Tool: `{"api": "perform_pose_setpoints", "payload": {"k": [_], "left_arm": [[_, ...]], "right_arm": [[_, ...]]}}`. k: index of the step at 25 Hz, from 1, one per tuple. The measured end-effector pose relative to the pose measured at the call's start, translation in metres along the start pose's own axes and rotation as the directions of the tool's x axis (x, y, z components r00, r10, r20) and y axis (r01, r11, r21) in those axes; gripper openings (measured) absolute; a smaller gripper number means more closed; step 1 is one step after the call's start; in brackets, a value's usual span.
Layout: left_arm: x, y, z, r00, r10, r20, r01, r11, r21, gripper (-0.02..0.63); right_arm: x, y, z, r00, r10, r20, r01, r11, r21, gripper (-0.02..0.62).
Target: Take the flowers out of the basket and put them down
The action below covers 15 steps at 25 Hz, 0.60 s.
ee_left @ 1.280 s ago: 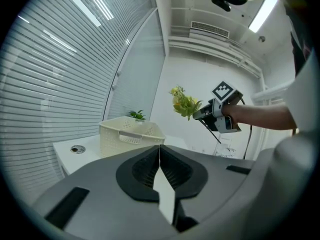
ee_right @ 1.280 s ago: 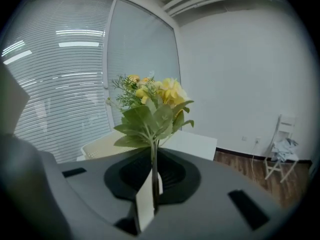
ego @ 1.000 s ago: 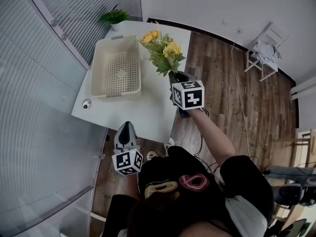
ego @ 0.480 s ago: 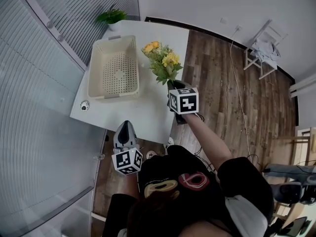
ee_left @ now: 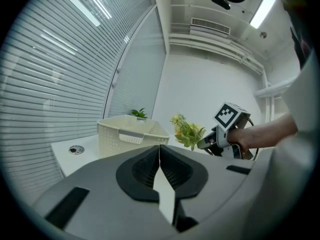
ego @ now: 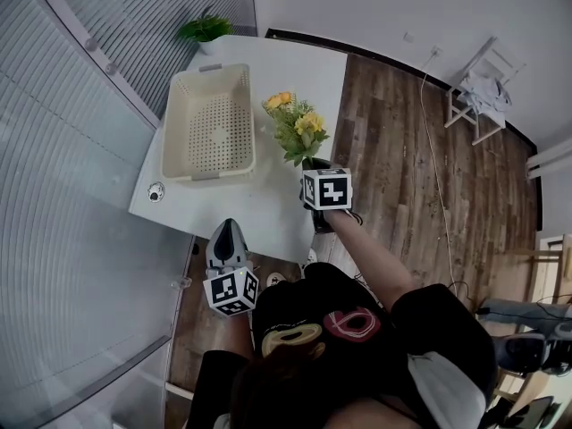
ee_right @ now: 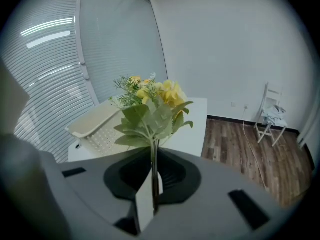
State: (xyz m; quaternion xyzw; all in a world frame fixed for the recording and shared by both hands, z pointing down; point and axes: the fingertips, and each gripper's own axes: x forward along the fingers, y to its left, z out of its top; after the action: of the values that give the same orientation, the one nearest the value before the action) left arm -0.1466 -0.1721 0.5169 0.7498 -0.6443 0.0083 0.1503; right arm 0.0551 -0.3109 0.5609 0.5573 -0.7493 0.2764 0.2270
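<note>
A bunch of yellow flowers with green leaves (ego: 298,128) stands upright over the white table (ego: 268,206), to the right of the empty cream basket (ego: 210,128). My right gripper (ego: 310,162) is shut on the stems below the leaves. In the right gripper view the thin stems (ee_right: 153,154) run down between the closed jaws, under the flowers (ee_right: 150,106), with the basket (ee_right: 95,121) behind on the left. My left gripper (ego: 227,229) hangs at the table's near edge, shut and empty. From the left gripper view (ee_left: 159,149) the basket (ee_left: 131,131), flowers (ee_left: 187,130) and right gripper (ee_left: 210,141) show ahead.
A small potted plant (ego: 206,29) stands at the table's far corner behind the basket. A small round object (ego: 156,189) lies near the table's left edge. A glass wall with blinds runs along the left. Wooden floor with a cable and a white chair (ego: 483,92) lies to the right.
My right gripper has come down with the flowers, toward the table and its near edge. The left gripper has hardly shifted. The basket has not moved.
</note>
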Motion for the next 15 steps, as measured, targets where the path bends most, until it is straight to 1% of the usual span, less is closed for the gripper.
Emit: {"api": "perform_pose_setpoints", "payload": {"k": [5, 10, 15], "left_arm": [[0.0, 0.007, -0.002, 0.999, 0.032, 0.006, -0.031, 0.999, -0.014, 0.018], [0.002, 0.012, -0.001, 0.998, 0.061, 0.001, -0.061, 0.998, -0.024, 0.018], [0.007, 0.013, -0.003, 0.997, 0.079, -0.007, -0.079, 0.997, -0.022, 0.018]], "right_arm": [[0.014, -0.003, -0.02, 0.998, -0.033, -0.061, 0.034, 0.999, 0.013, 0.043], [0.029, 0.001, -0.034, 0.992, -0.006, -0.129, 0.012, 0.999, 0.05, 0.043], [0.045, 0.001, -0.044, 0.986, -0.005, -0.169, 0.017, 0.997, 0.07, 0.043]]}}
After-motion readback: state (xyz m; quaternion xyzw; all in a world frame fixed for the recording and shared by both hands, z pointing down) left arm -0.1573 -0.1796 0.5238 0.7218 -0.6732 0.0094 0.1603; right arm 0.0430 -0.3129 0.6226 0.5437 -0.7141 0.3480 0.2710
